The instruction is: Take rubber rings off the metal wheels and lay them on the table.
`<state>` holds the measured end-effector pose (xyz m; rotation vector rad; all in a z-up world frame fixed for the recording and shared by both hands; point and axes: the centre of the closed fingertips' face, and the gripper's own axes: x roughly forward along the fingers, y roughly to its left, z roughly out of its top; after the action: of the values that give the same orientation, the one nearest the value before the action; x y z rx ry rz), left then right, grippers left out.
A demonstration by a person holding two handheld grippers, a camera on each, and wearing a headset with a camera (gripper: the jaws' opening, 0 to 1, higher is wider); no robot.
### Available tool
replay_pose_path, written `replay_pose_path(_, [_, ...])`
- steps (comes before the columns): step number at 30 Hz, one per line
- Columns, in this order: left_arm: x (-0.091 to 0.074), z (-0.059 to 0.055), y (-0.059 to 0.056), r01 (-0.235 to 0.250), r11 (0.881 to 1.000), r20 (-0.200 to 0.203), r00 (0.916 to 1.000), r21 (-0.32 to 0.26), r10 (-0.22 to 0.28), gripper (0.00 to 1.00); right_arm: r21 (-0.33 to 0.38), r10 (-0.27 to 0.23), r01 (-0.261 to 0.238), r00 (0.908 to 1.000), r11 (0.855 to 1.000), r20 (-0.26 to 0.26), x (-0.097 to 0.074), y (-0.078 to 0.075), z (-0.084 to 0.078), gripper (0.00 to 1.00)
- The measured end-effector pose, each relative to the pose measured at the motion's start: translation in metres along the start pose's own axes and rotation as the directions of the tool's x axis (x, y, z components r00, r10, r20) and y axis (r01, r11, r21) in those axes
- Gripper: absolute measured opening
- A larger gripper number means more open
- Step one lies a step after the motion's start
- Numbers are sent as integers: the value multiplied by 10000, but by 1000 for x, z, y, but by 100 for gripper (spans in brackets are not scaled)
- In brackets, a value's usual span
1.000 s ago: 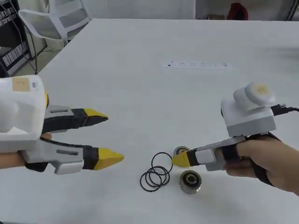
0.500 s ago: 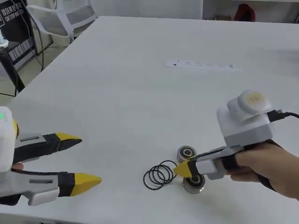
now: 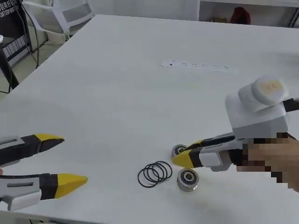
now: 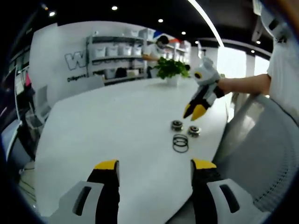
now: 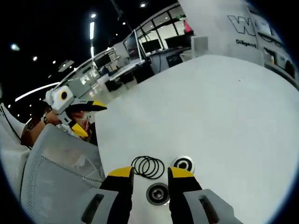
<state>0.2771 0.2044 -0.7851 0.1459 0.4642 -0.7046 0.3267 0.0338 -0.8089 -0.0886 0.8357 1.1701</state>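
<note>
Several thin black rubber rings (image 3: 155, 173) lie overlapping on the white table (image 3: 140, 93). Just right of them sit two metal wheels, one farther (image 3: 179, 150) and one nearer (image 3: 188, 179). My right gripper (image 3: 187, 154) hovers between the wheels, jaws a little apart and holding nothing. Its own view puts the rings (image 5: 148, 166) and the farther wheel (image 5: 183, 163) just past the right gripper (image 5: 151, 173), with the nearer wheel (image 5: 158, 193) between the jaws. My left gripper (image 3: 63, 159) stands wide open and empty, far left of the rings. From the left gripper (image 4: 155, 165), the rings (image 4: 180, 142) lie well ahead.
A flat white power strip (image 3: 194, 65) lies farther back on the table. A white chair (image 3: 60, 14) stands off the far left corner. The table's near edge runs close below both grippers. A mesh chair back (image 5: 60, 163) is beside the table.
My left gripper has drawn back to the left, away from the rings. The right gripper's tip has dipped over the nearer wheel and come back between the two. Rings and wheels stayed put.
</note>
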Motion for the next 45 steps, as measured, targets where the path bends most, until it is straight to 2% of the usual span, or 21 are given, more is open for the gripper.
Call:
replay_pose_path(3, [0, 2, 0, -83, 10000, 78, 9999, -35, 84, 63, -259, 84, -79, 9997, 9996, 212, -10, 7, 0, 34])
replay_pose_path(7, [2, 4, -1, -63, 9999, 183, 9998, -108, 65, 64, -1201, 256, -236, 9996, 9925, 148, -17, 19, -4, 41])
replay_pose_path(11, [4, 3, -3, -25, 10000, 156, 9999, -90, 26, 64, -1454, 431, -417, 9991, 9885, 59, -28, 27, -12, 53])
replay_pose_path(14, [3, 4, -5, -4, 9999, 175, 9998, -124, 6, 64, -1818, 231, -205, 9997, 9831, 120, -39, 25, -19, 65])
replay_pose_path(16, [3, 3, -5, -17, 9999, 169, 9999, -142, 20, 64, -1770, 113, -88, 9998, 9842, 135, -47, 23, -23, 67])
replay_pose_path(18, [3, 2, -4, -39, 9998, 153, 9999, -176, 42, 65, -1729, -198, 268, 9989, 9846, 423, -56, 17, -25, 65])
replay_pose_path(20, [4, 1, -4, -55, 9997, 161, 9999, -233, 59, 65, -1500, -598, 699, 9957, 9862, 709, -64, 9, -28, 66])
replay_pose_path(24, [3, -2, -5, -63, 9995, 111, 9999, -295, 67, 65, -1056, -1152, 1257, 9883, 9864, 999, -79, -3, -40, 71])
replay_pose_path(28, [3, -7, -3, -149, 9988, 58, 9999, -463, 152, 66, -204, -1567, 1621, 9745, 9866, 1607, -92, -13, -52, 75])
replay_pose_path(32, [2, -12, 1, -299, 9982, -55, 9995, -520, 296, 70, 566, -2038, 1966, 9613, 9788, 1851, -104, -23, -71, 76])
replay_pose_path(35, [2, -16, 6, -457, 9969, -83, 9989, -633, 453, 76, 1154, -2408, 2202, 9465, 9686, 2148, -109, -30, -80, 77])
replay_pose_path(41, [1, -21, 12, -724, 9925, -144, 9973, -981, 713, 89, 1875, -2841, 2446, 9319, 9513, 2254, -111, -37, -96, 84])
replay_pose_path(43, [0, -23, 13, -763, 9921, -207, 9970, -996, 746, 93, 2037, -2901, 2477, 9326, 9472, 2149, -109, -37, -102, 87])
replay_pose_path(45, [0, -25, 12, -771, 9921, -287, 9968, -993, 746, 94, 2088, -2830, 2426, 9397, 9474, 1920, -106, -35, -109, 86])
